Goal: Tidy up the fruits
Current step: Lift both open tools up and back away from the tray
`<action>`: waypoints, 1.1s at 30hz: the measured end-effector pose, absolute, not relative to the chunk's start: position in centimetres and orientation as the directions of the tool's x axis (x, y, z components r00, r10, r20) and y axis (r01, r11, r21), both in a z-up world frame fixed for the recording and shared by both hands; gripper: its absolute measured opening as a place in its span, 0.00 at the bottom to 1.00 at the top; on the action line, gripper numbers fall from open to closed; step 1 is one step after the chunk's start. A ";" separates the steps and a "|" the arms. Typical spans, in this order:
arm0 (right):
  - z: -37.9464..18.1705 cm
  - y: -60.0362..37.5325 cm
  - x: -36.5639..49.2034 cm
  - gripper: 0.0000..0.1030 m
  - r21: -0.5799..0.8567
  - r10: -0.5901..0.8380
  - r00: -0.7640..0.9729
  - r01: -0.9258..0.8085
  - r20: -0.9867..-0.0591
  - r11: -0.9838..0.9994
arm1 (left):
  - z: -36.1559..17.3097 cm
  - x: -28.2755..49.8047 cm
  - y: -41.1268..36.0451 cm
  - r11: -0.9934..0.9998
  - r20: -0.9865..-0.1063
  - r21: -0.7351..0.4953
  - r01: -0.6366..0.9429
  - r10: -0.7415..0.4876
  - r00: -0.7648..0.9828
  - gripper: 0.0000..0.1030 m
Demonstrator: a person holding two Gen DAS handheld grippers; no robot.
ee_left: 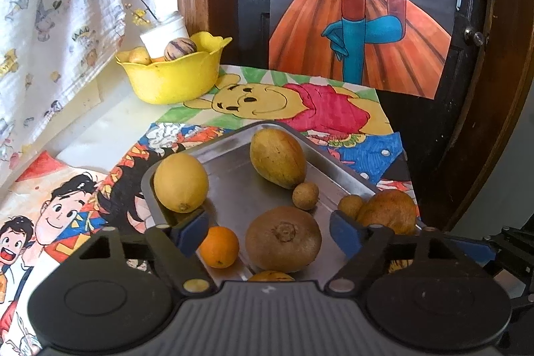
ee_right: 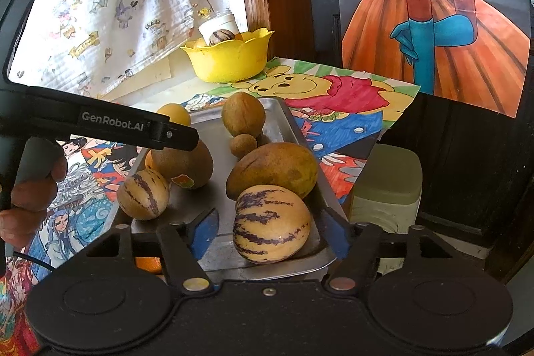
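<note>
The striped melon (ee_right: 271, 224) sits at the near end of the tray (ee_right: 290, 119), between our right gripper's (ee_right: 271, 232) spread jaws. It may roll off the near edge. Our left gripper (ee_left: 267, 232), jaws spread, straddles the kiwi (ee_left: 283, 238).

Metal tray (ee_right: 293, 125) on a table covered with cartoon drawings (ee_right: 333, 95). On the tray: large striped melon (ee_right: 271, 224) nearest, between the spread blue fingers of the right gripper (ee_right: 271, 231), apart from both; brown mango (ee_right: 272, 170) just behind it; small striped melon (ee_right: 143, 194) at left; brown fruit with a sticker (ee_right: 190, 167); two small brown round fruits (ee_right: 243, 145) further back. Yellow bowl (ee_right: 228, 62) at the far end, holding a striped fruit (ee_right: 221, 37). Left gripper (ee_right: 133, 127) crosses from the left, held by a hand (ee_right: 30, 192).
</note>
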State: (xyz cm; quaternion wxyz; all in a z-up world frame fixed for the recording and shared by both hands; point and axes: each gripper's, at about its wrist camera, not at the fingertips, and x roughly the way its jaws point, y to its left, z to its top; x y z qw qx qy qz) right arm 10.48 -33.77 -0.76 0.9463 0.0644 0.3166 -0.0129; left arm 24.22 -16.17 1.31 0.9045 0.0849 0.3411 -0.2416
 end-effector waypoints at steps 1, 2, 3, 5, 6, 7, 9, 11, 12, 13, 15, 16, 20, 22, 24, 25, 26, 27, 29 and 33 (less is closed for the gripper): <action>-0.7 -33.7 10.4 0.73 0.114 0.016 0.801 0.065 -0.599 0.991 | 1.4 24.1 -16.1 0.870 -0.654 -0.010 0.493 -0.378 0.655 0.86; -0.6 -33.7 10.4 0.74 0.114 0.015 0.802 0.067 -0.597 0.991 | 1.5 24.1 -16.0 0.872 -0.648 -0.010 0.490 -0.379 0.660 0.89; -0.6 -33.7 10.3 0.76 0.115 0.013 0.803 0.068 -0.595 0.991 | 1.6 24.0 -15.9 0.873 -0.644 -0.011 0.487 -0.379 0.665 0.91; -0.5 -33.7 10.3 0.79 0.117 0.012 0.805 0.071 -0.593 0.991 | 1.8 24.0 -15.7 0.878 -0.635 -0.010 0.479 -0.376 0.675 0.97; -0.5 -33.6 10.3 0.81 0.118 0.012 0.806 0.071 -0.592 0.991 | 1.9 24.0 -15.6 0.880 -0.631 -0.010 0.475 -0.374 0.679 0.97; -0.5 -33.6 10.3 0.82 0.118 0.012 0.806 0.072 -0.592 0.990 | 2.0 24.0 -15.5 0.882 -0.628 -0.012 0.471 -0.373 0.683 0.99; -0.5 -33.6 10.2 0.84 0.120 0.011 0.808 0.074 -0.589 0.990 | 2.0 24.0 -15.3 0.885 -0.624 -0.019 0.465 -0.374 0.686 1.00; -0.4 -33.5 10.2 0.87 0.122 0.011 0.810 0.075 -0.586 0.990 | 2.1 24.0 -15.1 0.889 -0.620 -0.026 0.458 -0.374 0.689 1.00; -0.4 -33.5 10.2 0.91 0.122 0.009 0.812 0.076 -0.584 0.990 | 2.0 24.0 -15.0 0.890 -0.621 -0.030 0.455 -0.373 0.690 1.00; -0.3 -33.5 10.2 0.94 0.122 0.008 0.814 0.078 -0.581 0.990 | 2.0 24.0 -14.9 0.891 -0.622 -0.033 0.453 -0.373 0.689 1.00; -0.3 -33.5 10.1 0.96 0.122 0.006 0.819 0.078 -0.573 0.989 | 2.0 24.0 -14.7 0.895 -0.621 -0.039 0.445 -0.371 0.691 1.00; -0.2 -33.5 10.1 0.97 0.123 0.006 0.821 0.079 -0.571 0.989 | 2.0 23.9 -14.5 0.896 -0.617 -0.044 0.443 -0.373 0.693 1.00; -0.1 -33.4 10.1 0.99 0.126 0.006 0.824 0.080 -0.567 0.989 | 2.1 23.8 -14.0 0.902 -0.608 -0.061 0.428 -0.374 0.701 1.00; 0.0 -33.4 10.1 0.99 0.129 0.005 0.826 0.081 -0.563 0.988 | 2.2 23.6 -13.7 0.906 -0.602 -0.066 0.418 -0.370 0.708 1.00; 0.0 -33.4 10.0 0.99 0.131 0.003 0.829 0.085 -0.560 0.988 | 2.3 23.4 -13.4 0.912 -0.597 -0.067 0.405 -0.362 0.716 1.00; 0.1 -33.3 10.0 0.99 0.132 0.003 0.829 0.086 -0.559 0.988 | 2.3 23.3 -13.2 0.914 -0.593 -0.068 0.400 -0.359 0.721 1.00; 0.1 -33.3 10.0 0.99 0.133 0.003 0.831 0.085 -0.557 0.987 | 2.4 23.2 -13.1 0.917 -0.590 -0.068 0.394 -0.355 0.725 1.00; 0.1 -33.4 9.9 0.99 0.135 0.004 0.832 0.086 -0.555 0.987 | 2.4 23.1 -12.9 0.919 -0.587 -0.067 0.388 -0.351 0.729 1.00; 0.2 -33.3 9.9 0.99 0.139 0.005 0.835 0.086 -0.551 0.986 | 2.5 22.9 -12.5 0.923 -0.584 -0.073 0.378 -0.347 0.734 1.00; 0.3 -33.1 9.8 0.99 0.142 0.004 0.839 0.087 -0.545 0.986 | 2.5 22.4 -11.7 0.929 -0.579 -0.096 0.358 -0.344 0.739 1.00</action>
